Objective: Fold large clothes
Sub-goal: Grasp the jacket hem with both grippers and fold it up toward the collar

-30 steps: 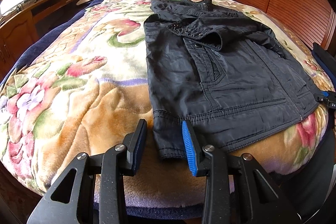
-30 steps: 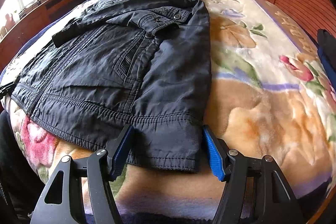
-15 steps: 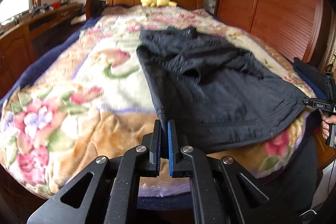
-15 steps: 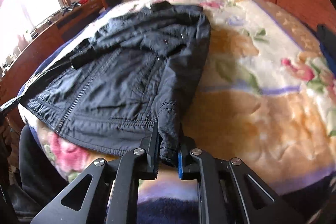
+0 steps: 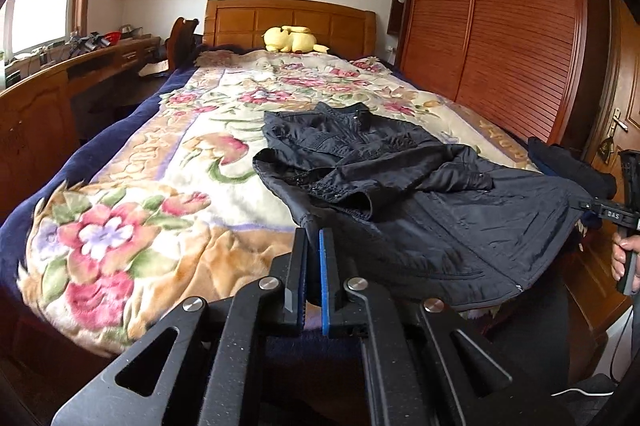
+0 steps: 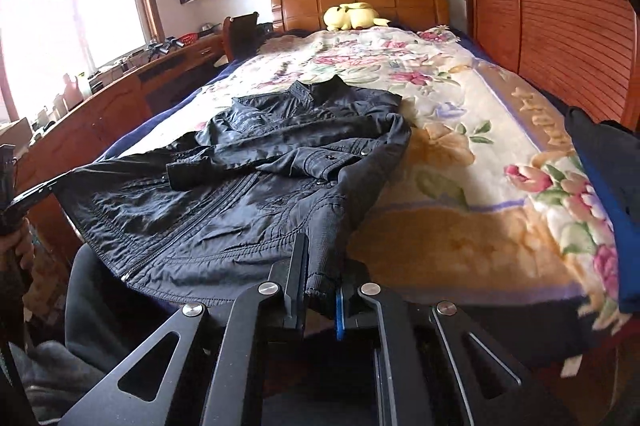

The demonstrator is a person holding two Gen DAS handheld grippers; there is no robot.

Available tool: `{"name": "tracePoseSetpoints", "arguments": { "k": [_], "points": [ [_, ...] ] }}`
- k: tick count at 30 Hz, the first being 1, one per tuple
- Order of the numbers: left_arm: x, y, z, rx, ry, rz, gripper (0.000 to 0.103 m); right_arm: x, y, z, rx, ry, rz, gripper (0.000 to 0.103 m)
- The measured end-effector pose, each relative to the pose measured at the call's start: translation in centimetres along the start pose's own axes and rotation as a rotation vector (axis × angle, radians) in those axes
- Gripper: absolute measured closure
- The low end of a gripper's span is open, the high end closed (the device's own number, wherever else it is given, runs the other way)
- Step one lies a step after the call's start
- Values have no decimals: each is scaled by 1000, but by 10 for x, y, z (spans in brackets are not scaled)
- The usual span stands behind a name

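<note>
Jacket (image 5: 420,194) hem lifted; sleeves already folded in.
Left gripper (image 5: 313,266) and right gripper (image 6: 320,278) each clamp a hem corner; lengthwise fold outstanding.

We note the jacket (image 6: 256,194) as dark woven cloth with a faint sheen, finely wrinkled, with stitched seams and small metal snaps. The blanket (image 5: 168,194) looks plush and fleecy, matt, printed with flowers. Left gripper (image 5: 313,266) and right gripper (image 6: 322,282): matt black, finely speckled arms, bright metal rivets, blue ribbed pads. Headboard (image 5: 290,22) and wardrobe (image 5: 496,26) are glossy varnished wood, the wardrobe slatted. The plush toy (image 6: 352,16) is soft yellow fabric.
</note>
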State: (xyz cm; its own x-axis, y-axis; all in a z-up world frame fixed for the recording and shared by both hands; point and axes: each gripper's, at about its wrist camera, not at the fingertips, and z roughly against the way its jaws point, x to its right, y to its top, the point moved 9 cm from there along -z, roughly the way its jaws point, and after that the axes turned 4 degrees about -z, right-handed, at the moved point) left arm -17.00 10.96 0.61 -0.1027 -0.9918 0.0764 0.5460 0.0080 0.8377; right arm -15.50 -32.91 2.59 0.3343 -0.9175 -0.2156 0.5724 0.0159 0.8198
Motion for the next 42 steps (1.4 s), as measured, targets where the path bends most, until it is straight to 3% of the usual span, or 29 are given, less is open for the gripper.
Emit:
{"name": "tracePoseSetpoints", "arguments": {
  "k": [18,25,31,33,38,42],
  "points": [
    [-3,-9,20,-8,-11,15,97,-4,-9,31,-19,-23,-6,98],
    [1,16,46,70,-25,24,97,5,6,54,73,7,-50,99],
    [7,55,77,173,-15,-22,97,-4,31,89,178,-31,18,99],
    [7,59,77,182,-7,-46,97,-10,36,94,193,-4,35,99],
    [-4,65,35,155,-20,-37,97,11,47,53,167,12,30,99],
    [-19,83,-9,159,5,-39,97,27,78,5,173,5,47,99]
  ]
}}
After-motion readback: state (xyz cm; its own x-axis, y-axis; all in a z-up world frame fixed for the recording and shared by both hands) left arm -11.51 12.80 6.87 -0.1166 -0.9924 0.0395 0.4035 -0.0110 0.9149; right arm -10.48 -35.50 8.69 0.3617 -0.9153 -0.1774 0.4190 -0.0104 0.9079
